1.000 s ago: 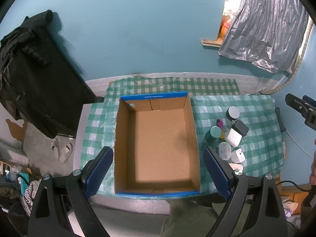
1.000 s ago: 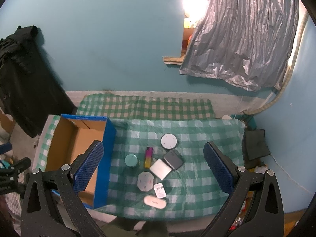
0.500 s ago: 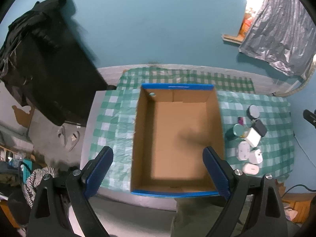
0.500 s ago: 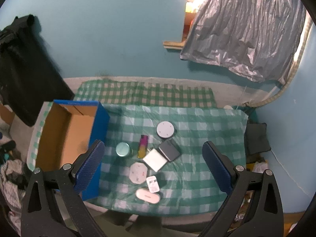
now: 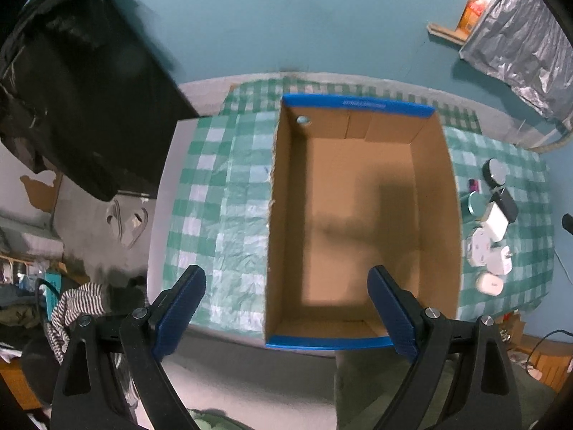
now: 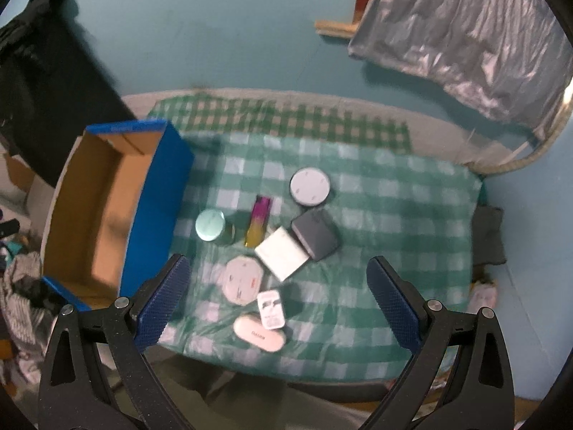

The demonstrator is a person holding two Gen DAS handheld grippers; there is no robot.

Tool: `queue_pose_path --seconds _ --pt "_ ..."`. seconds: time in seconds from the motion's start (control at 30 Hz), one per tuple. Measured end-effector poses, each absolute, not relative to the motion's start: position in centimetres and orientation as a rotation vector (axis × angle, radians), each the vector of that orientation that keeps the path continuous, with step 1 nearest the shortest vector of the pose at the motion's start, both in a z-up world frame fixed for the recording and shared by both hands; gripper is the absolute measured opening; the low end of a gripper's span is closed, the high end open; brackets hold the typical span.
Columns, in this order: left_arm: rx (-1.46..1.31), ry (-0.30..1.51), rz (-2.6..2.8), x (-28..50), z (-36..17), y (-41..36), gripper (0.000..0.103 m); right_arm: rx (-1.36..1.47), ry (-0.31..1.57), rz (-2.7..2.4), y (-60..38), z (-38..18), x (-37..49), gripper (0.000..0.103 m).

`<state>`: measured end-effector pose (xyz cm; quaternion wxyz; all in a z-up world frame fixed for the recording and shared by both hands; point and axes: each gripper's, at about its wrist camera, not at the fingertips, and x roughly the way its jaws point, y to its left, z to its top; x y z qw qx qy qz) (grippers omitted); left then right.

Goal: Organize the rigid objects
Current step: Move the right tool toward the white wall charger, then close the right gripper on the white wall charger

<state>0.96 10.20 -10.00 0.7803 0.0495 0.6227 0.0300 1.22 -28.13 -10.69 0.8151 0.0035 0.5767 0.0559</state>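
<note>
A cluster of small things, among them a round white disc, a dark case and a teal-lidded jar, lies mid-frame on the checked surface. The cardboard box sits left of them. The left hand-held gripper and right hand-held gripper both gape wide, holding nothing.

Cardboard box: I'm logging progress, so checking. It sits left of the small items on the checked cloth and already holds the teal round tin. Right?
Not quite. The cardboard box is empty; the left wrist view shows only its bare floor. The teal round tin stands on the checked cloth, beside the box. The rest holds.
</note>
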Motion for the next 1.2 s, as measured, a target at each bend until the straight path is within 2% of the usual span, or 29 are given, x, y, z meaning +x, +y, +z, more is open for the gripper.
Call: queue_pose_path --seconds 0.23,0.37,0.47,0.57,0.67,0.8,0.93,1.13,1.2 --pt "0.137 1.367 0.062 1.7 -12.5 11.8 0.090 -0.018 1.311 0.141 -27.9 -14.9 1.7 0.099" --pt "0.112 1.421 0.052 2.2 -14.8 12.6 0.075 -0.033 1.346 0.137 -28.2 -17.0 2.0 0.099" --pt "0.120 1.471 0.057 2.2 -16.9 12.9 0.056 -0.049 1.370 0.137 -28.3 -18.4 2.0 0.099" --pt "0.117 1.502 0.064 2.1 -18.4 13.2 0.045 -0.064 1.389 0.143 -28.3 -19.8 1.9 0.095" --pt "0.100 1.525 0.057 1.9 -19.6 13.5 0.042 -0.075 1.407 0.165 -28.2 -21.0 1.7 0.093" --pt "0.083 1.551 0.042 1.7 -20.5 13.5 0.032 -0.098 1.416 0.186 -27.9 -22.4 1.2 0.093" --pt "0.065 1.564 0.027 1.7 -21.0 13.6 0.030 -0.124 1.433 0.188 -27.7 -23.7 0.7 0.093" --pt "0.046 1.591 0.014 1.7 -21.8 14.0 0.023 -0.131 1.469 0.196 -27.5 -25.7 0.3 0.081" --pt "0.048 1.596 0.008 1.6 -22.0 14.0 0.018 -0.125 1.479 0.201 -27.5 -26.4 0.3 0.081"
